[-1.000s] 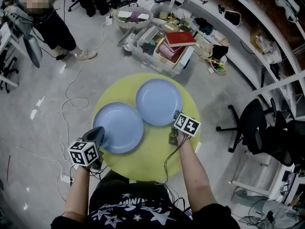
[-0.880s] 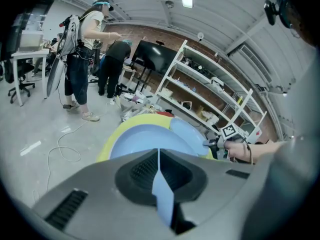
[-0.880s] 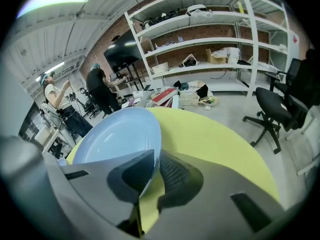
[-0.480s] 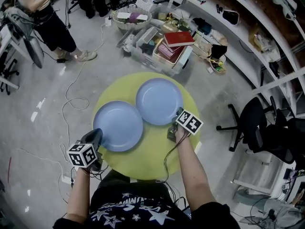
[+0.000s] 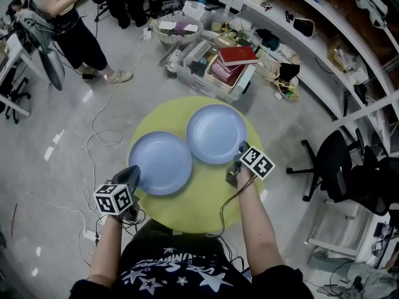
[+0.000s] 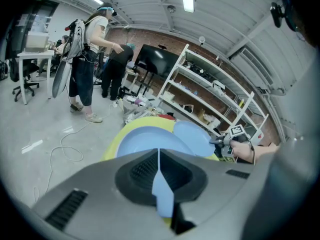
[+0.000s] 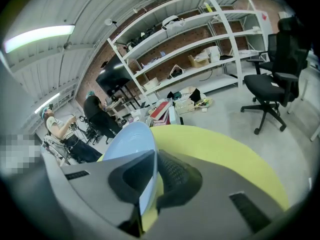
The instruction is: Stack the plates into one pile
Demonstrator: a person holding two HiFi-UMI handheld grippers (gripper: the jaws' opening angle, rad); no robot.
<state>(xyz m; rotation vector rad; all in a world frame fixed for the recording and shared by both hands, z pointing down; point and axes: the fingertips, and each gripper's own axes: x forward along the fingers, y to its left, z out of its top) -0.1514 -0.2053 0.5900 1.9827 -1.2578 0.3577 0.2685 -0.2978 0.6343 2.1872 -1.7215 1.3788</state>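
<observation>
On the table (image 5: 187,207), left gripper (image 5: 134,175) clamped left plate (image 5: 159,162) rim. Right gripper (image 5: 239,151) jaws were easing open on right plate (image 5: 216,133) rim. That plate could slip out if lifted now.

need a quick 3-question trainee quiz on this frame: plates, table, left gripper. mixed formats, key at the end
1. How many blue plates lie on the round yellow table?
2. True or false: the plates are already stacked in one pile.
3. What sits between the jaws of the left gripper?
A) the rim of the left plate
B) a cable
C) nothing

Key
1. Two: the left plate and the right plate.
2. False. They lie side by side on the table.
3. A. The left gripper view shows the blue rim clamped between the pads.
</observation>
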